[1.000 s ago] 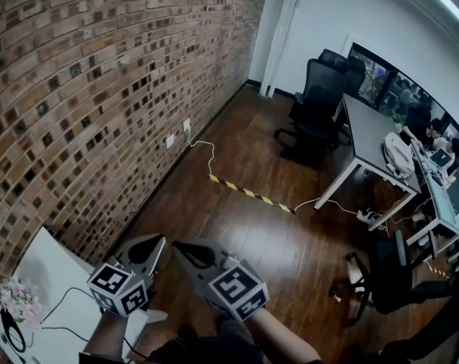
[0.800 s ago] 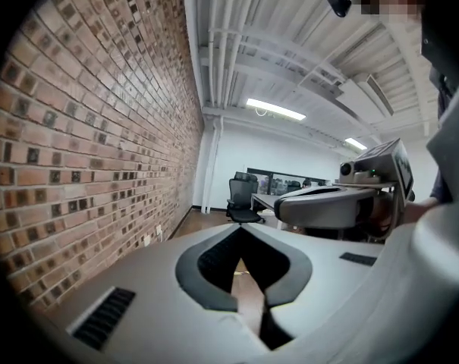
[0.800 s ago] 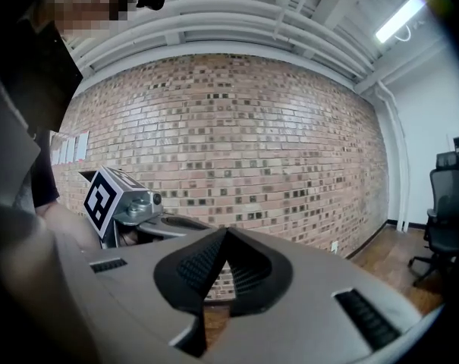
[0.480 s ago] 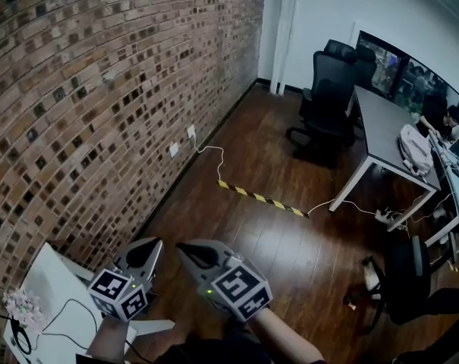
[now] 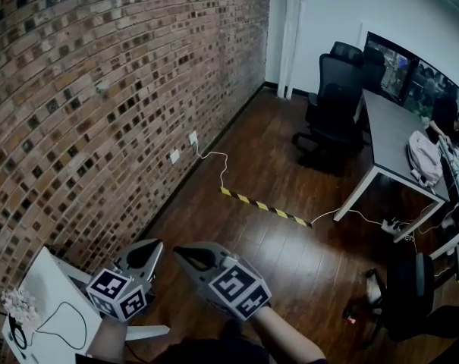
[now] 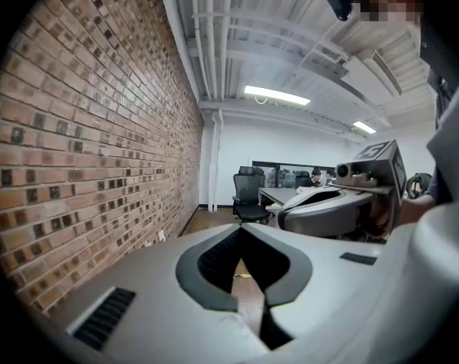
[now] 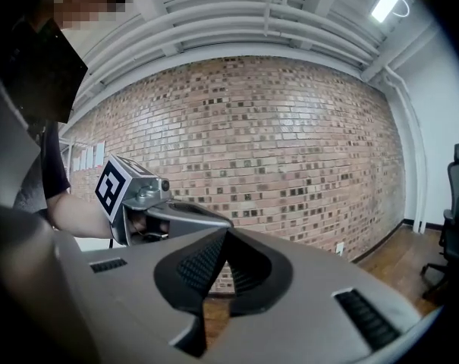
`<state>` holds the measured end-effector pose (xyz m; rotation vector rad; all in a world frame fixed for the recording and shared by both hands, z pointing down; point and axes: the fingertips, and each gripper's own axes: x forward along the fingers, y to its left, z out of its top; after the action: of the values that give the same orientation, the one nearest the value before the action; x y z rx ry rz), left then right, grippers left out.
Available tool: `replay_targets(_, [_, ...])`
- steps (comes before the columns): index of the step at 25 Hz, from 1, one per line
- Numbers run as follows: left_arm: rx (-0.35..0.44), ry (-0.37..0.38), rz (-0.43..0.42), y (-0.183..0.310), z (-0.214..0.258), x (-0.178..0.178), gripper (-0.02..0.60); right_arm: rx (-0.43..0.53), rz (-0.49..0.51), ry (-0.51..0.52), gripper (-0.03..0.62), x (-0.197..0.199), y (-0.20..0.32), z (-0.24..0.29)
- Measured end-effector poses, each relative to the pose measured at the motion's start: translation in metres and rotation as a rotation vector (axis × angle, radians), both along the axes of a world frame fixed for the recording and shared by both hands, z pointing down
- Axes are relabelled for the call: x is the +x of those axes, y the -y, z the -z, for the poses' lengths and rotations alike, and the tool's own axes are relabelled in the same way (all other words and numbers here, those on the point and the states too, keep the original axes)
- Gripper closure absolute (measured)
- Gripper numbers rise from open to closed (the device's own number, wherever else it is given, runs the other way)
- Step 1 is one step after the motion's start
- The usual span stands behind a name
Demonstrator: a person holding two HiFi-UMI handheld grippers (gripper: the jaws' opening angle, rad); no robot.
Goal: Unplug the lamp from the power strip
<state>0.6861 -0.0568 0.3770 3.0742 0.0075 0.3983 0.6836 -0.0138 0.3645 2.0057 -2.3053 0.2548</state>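
Both grippers hang side by side over the wooden floor at the bottom of the head view. My left gripper [image 5: 156, 243] is shut and holds nothing; its jaws meet at the tip [image 6: 240, 227]. My right gripper [image 5: 177, 249] is shut and empty too, jaws closed together [image 7: 227, 231]. Left of them stands a white table [image 5: 43, 290] with a thin black cord [image 5: 62, 315] lying on it in a loop. I cannot make out a lamp or a power strip on it. Each gripper shows in the other's view: the right gripper [image 6: 331, 203] and the left gripper [image 7: 149, 203].
A brick wall [image 5: 100, 89] runs along the left. Pale flowers [image 5: 17, 305] sit at the table's left edge. A white cable [image 5: 221, 165] leads from a wall outlet [image 5: 193, 137] under a yellow-black strip [image 5: 263, 205] toward a grey desk [image 5: 396, 139] with black chairs [image 5: 331, 105].
The head view has swung a little, so the floor and desk sit further right and the table lower left. Both grippers stay shut and in the same place in the view.
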Motion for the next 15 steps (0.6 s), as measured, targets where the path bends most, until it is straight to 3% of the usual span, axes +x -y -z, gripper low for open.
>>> replay_targets(7, [0.042, 0.024, 0.064, 0.000, 0.002, 0.023, 0.584, 0.008, 0.036, 0.040, 0.600, 0.026, -0.004, -0.004])
replay_targets(15, [0.018, 0.035, 0.121, 0.022, -0.008, 0.028, 0.584, 0.008, 0.101, 0.045, 0.600, 0.035, 0.020, -0.004])
